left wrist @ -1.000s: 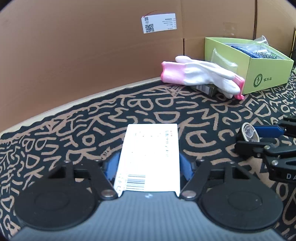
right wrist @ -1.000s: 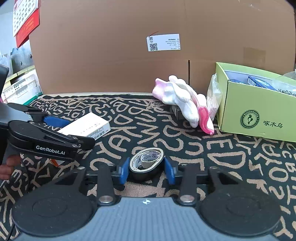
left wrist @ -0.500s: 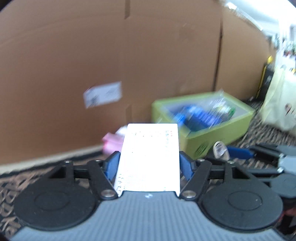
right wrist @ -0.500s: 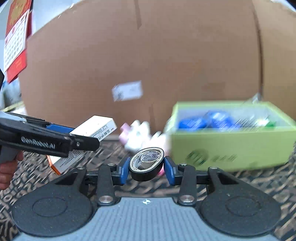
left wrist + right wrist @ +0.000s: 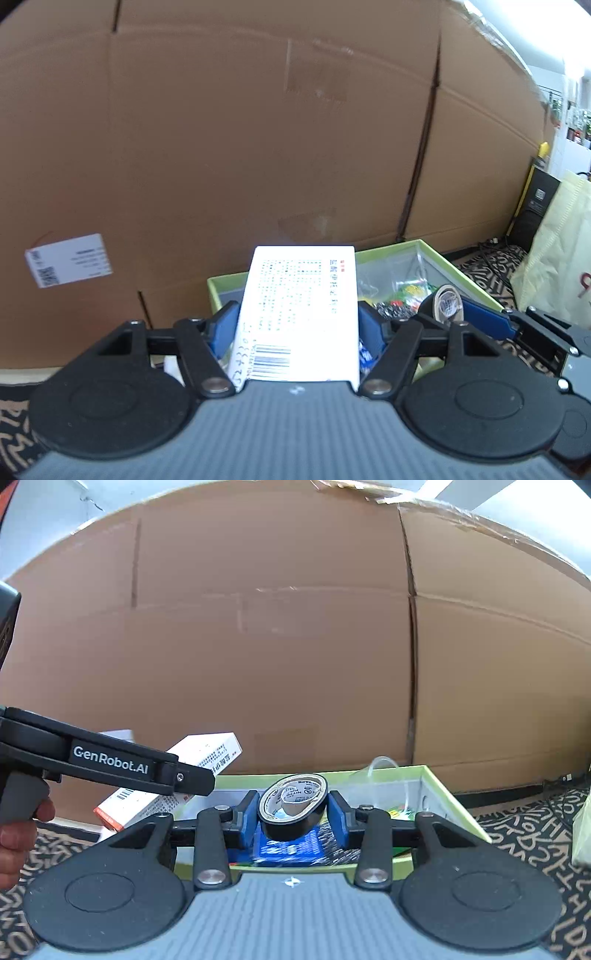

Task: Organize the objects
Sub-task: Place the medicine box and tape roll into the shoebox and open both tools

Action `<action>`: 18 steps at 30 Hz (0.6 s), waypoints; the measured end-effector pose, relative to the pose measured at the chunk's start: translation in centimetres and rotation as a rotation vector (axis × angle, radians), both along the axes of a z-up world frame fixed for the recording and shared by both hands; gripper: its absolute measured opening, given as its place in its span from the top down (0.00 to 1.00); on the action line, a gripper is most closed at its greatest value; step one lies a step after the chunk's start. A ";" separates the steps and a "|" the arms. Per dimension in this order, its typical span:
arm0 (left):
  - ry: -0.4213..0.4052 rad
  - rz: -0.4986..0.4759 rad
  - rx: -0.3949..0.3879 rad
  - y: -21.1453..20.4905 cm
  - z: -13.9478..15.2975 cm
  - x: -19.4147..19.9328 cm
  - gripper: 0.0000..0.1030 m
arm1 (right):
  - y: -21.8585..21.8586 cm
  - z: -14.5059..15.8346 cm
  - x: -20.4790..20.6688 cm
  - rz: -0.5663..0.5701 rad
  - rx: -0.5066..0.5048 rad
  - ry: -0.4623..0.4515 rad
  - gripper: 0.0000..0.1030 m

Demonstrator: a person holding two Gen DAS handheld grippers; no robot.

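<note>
Here, left gripper [image 5: 297, 328] pinching white carton [image 5: 301, 314], right gripper [image 5: 291, 814] pinching black tape roll [image 5: 291, 805]; both held over green box [image 5: 439, 786], carton at ten o'clock from roll, cardboard wall [image 5: 295, 646] behind.

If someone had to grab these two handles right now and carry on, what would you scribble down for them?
Left gripper: fingers shut on the white carton, held above the green box.
Right gripper: fingers shut on the roll of black tape, also over the green box.
Done: both items are picked up and brought to the box, which already holds bagged bits and a blue pack.
Left: probably lower each in, open the fingers, then fetch whatever else is out.
</note>
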State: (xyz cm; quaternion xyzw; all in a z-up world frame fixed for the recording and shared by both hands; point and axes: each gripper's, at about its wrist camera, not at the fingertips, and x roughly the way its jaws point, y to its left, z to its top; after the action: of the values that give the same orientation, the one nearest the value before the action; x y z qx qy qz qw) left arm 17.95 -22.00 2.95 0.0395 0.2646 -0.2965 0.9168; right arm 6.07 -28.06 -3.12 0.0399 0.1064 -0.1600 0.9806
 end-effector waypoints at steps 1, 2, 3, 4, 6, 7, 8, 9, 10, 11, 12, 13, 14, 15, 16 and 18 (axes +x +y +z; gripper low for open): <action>0.001 0.008 0.002 -0.4 -0.3 0.4 0.35 | -0.4 -0.2 0.4 0.003 -0.003 0.001 0.57; 0.004 0.011 0.004 -0.8 -0.6 0.8 0.35 | -0.8 -0.4 0.9 0.006 -0.006 0.003 0.57; 0.005 0.011 0.005 -1.1 -0.9 1.1 0.35 | -1.1 -0.7 1.3 0.006 -0.009 0.007 0.57; 0.003 0.015 0.010 -1.4 -1.1 1.4 0.35 | -1.4 -0.9 1.7 0.005 -0.012 0.012 0.57; -0.009 0.026 0.028 -1.9 -1.6 1.9 0.35 | -1.7 -1.3 2.3 0.008 -0.013 0.019 0.57; -0.015 0.033 0.035 -2.1 -1.9 1.8 0.34 | -1.8 -1.4 2.6 0.007 -0.013 0.022 0.57; -0.021 0.035 0.037 -2.1 -2.1 1.9 0.34 | -2.0 -1.6 2.9 0.006 -0.013 0.028 0.57; -0.030 0.034 0.035 -2.1 -2.3 2.0 0.31 | -2.1 -1.8 3.2 0.006 -0.014 0.033 0.57; -0.041 0.032 0.031 -2.0 -2.4 2.0 0.15 | -2.1 -1.8 3.6 0.007 -0.017 0.040 0.57; -0.056 0.045 0.027 -1.8 -2.4 1.8 0.00 | -2.3 -2.1 3.9 0.012 -0.022 0.054 0.48; -0.075 0.070 0.019 -1.4 -2.3 1.5 0.00 | -2.2 -2.2 4.0 0.016 -0.027 0.073 0.41; -0.091 0.083 0.011 -1.1 -2.2 1.2 0.00 | -2.2 -2.4 4.0 0.003 -0.032 0.081 0.35; -0.093 0.080 0.008 -0.7 -2.1 1.0 0.00 | -2.2 -2.5 3.9 -0.009 -0.038 0.079 0.33; -0.090 0.075 0.005 -0.4 -1.9 0.8 0.00 | -2.1 -2.4 3.6 -0.013 -0.042 0.073 0.33; -0.089 0.079 0.001 -0.2 -1.8 0.6 0.00 | -2.1 -2.3 3.3 -0.015 -0.039 0.066 0.33; -0.092 0.095 0.003 0.3 -1.5 0.1 0.00 | -1.7 -2.0 2.6 -0.021 -0.033 0.051 0.31</action>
State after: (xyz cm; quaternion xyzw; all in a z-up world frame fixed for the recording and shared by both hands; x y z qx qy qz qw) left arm 18.05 -21.73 1.41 0.0420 0.2241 -0.2501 0.9410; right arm 8.64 -29.81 -5.13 0.0208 0.1283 -0.1729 0.9763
